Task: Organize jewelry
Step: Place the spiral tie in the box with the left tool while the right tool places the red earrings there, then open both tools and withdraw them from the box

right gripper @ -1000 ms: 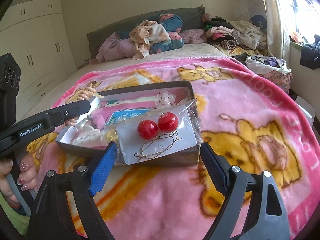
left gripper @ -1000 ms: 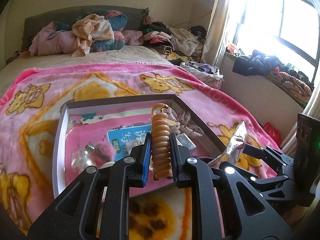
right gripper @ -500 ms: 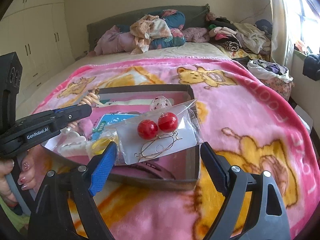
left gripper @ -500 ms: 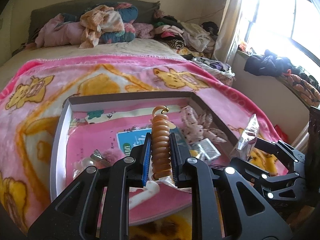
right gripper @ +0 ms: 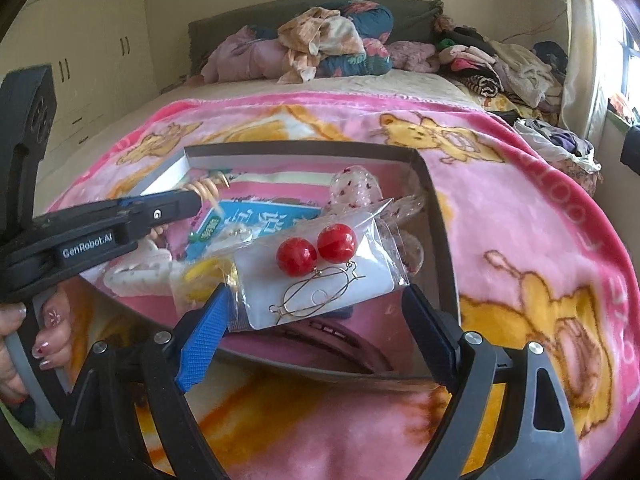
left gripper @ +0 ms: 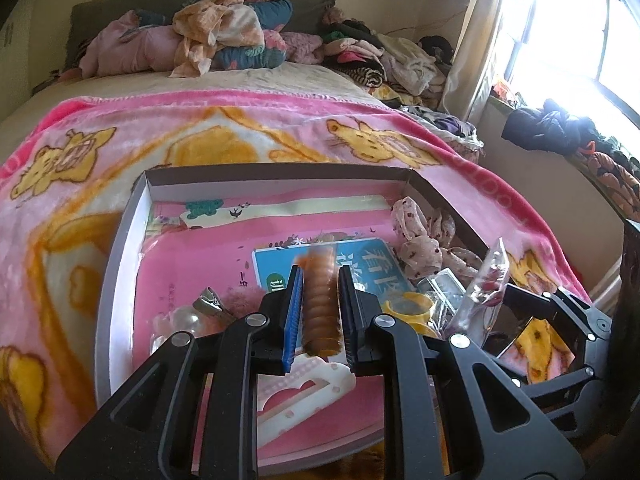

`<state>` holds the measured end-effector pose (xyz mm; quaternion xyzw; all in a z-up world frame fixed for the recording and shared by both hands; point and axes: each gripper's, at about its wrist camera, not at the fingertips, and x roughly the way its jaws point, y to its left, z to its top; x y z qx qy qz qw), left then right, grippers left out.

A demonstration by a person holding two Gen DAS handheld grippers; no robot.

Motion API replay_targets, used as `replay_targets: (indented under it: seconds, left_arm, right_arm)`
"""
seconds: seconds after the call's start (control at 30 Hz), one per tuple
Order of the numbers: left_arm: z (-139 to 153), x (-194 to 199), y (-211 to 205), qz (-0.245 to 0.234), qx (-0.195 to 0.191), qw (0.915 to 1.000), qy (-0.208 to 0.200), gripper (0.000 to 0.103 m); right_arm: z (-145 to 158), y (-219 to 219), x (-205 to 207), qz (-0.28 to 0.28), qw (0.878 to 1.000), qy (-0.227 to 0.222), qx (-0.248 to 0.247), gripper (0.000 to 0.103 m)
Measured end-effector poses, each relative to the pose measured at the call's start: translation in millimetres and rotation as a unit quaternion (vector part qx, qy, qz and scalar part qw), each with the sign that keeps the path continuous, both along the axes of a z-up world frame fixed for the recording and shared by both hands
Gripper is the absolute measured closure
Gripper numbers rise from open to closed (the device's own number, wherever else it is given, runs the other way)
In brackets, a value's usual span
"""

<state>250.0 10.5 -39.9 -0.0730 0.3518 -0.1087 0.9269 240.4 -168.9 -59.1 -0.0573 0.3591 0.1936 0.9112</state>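
left claw [left gripper: 320,312] nearly shut on an orange spiral coil [left gripper: 320,300] (hair tie or bracelet, can't say which), pads pressing both flanks, coil standing lengthwise between them, its top blurred

coil also shows in the right wrist view [right gripper: 208,189], poking out past the left claw's tip, above the open box [right gripper: 436,216]

box sits on the bed's pink cartoon blanket [right gripper: 520,208]; it holds a blue printed card [left gripper: 360,260], a floral fabric piece [left gripper: 424,236], a yellow ring-shaped item [left gripper: 408,304], a white-and-pink clip [left gripper: 304,392] and small clear bits i can't identify

right claw [right gripper: 316,328] wide, jaws well apart; clear bag of red-bead earrings [right gripper: 316,276] lies between them. bag's left edge touches or nearly touches the blue left pad, right pad stands clear of it. can't tell whether the bag is gripped or only resting there; no squeeze visible

bag hangs over the near part of the box, above the near wall

handling, judged:
- coil: light, springy, gives under pressure. flank grip at mid-length looks sound; too hard a squeeze would deform it, loose end may wobble
- earring bag: very light, slick film, crinkles and slides. thin wire hooks inside bend easily, beads are hard. better to pinch the flat film or backing card at an edge, away from hooks

both things look ready to go down into the box; both claws point down over its near half

a hand with painted nails [right gripper: 44,340] holds the left tool's handle at the lower left
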Motion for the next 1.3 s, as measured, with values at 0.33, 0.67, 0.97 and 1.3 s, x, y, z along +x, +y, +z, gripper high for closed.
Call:
replay_targets:
  seconds: [0.33, 0.67, 0.97, 1.3]
  left_arm:
    - [6.3, -6.9, 1.2, 0.002, 0.003, 1.0000, -0.008, 0.090]
    - [25.4, -31.2, 0.5, 0.007, 0.010, 0.9994, -0.033, 0.067]
    - [47.2, -61.0, -0.5, 0.007, 0.010, 0.9980, -0.063, 0.041]
    - [61.8, -91.2, 2.5, 0.005, 0.013, 0.9962, -0.086, 0.013]
  right_arm:
    - [6.0, -9.4, -16.0, -0.013, 1.000, -0.014, 0.019, 0.015]
    - [23.1, -33.4, -42.4, -0.037, 0.997, -0.039, 0.054, 0.008]
    - [41.4, -51.2, -73.6, -0.056, 0.993, -0.075, 0.071, 0.007]
    - [53.5, -53.2, -107.2, -0.058, 0.989, -0.110, 0.075, 0.006]
